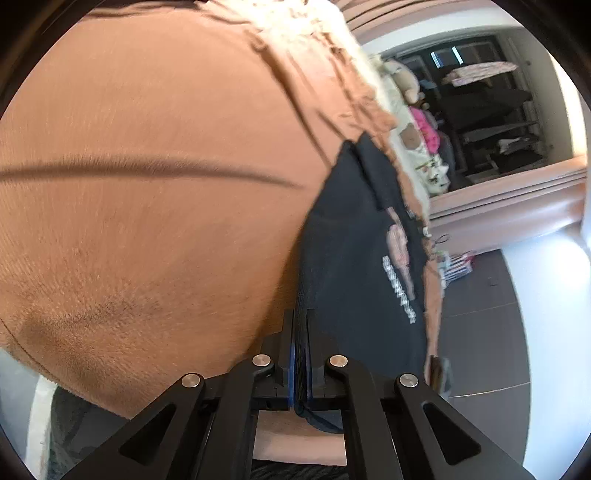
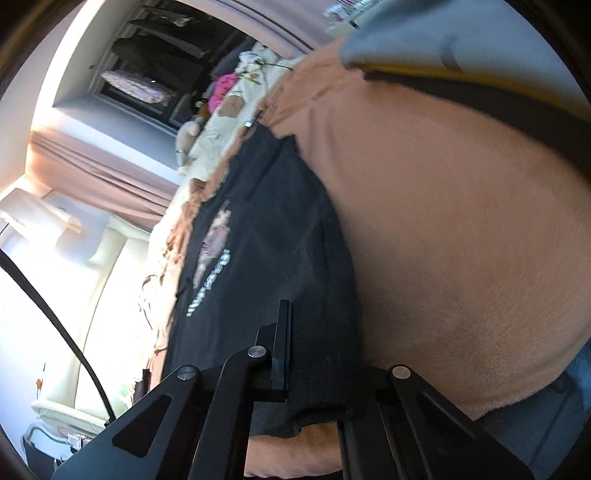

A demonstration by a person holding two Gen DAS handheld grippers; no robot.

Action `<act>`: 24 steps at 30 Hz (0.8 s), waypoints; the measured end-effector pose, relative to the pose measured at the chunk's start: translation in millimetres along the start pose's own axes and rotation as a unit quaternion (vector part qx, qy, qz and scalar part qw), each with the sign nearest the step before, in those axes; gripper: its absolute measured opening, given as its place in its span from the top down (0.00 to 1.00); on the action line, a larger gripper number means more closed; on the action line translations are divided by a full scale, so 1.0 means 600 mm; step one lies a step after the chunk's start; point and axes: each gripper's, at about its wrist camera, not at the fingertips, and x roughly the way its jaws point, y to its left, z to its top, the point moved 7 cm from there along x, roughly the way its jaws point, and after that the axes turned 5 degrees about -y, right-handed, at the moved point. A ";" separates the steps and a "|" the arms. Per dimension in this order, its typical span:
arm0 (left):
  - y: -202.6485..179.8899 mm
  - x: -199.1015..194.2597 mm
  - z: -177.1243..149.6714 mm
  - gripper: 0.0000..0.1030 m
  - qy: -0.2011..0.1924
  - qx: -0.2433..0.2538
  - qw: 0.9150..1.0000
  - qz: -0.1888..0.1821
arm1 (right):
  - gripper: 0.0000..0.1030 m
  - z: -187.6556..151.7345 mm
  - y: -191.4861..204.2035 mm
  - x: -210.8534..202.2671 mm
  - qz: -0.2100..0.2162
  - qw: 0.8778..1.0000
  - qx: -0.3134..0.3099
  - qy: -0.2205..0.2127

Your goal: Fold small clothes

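L tongs [image 1: 300,350] are pressed together on the near edge of a dark shirt [image 1: 354,266]; cloth layers are seen pinched between the blue pads, w/ a fold of hem hanging just below the tips. From there the shirt is stretched ahead & to the right of the tongs, print [image 1: 400,273] facing up. An orange blanket [image 1: 147,184] is spread to the left of & beyond the L tongs, under the shirt, on a bed. A cream cover [image 1: 321,29] w/ plush toys [image 1: 402,79] is seen far ahead; a dark shelf [image 1: 487,110] further right.

R tongs [image 2: 295,350] are closed on the same shirt [image 2: 280,229]: one finger [image 2: 282,343] is visible, the other is hidden under draped cloth, so the pinch itself is only partly seen. The shirt runs ahead of the R tongs, its print [image 2: 210,254] to the left. The blanket [image 2: 461,240] fills the area right of the tongs. A grey & yellow object [image 2: 424,40] is seen far ahead on the right, blurred; what it is can't be told. A curtain [image 2: 92,170] & bright window are to the left.
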 end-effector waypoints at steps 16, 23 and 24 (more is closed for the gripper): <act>-0.093 -0.113 0.044 0.98 -0.063 0.014 0.995 -0.075 | 1.00 0.002 0.081 -0.111 0.044 0.998 -0.040 -0.034; -0.105 -0.166 0.032 0.98 -0.072 0.018 0.992 -0.098 | 1.00 -0.006 0.092 -0.128 0.050 0.997 -0.051 -0.031; -0.107 -0.175 0.031 0.98 -0.074 0.018 0.992 -0.101 | 1.00 -0.008 0.094 -0.137 0.053 0.997 -0.053 -0.031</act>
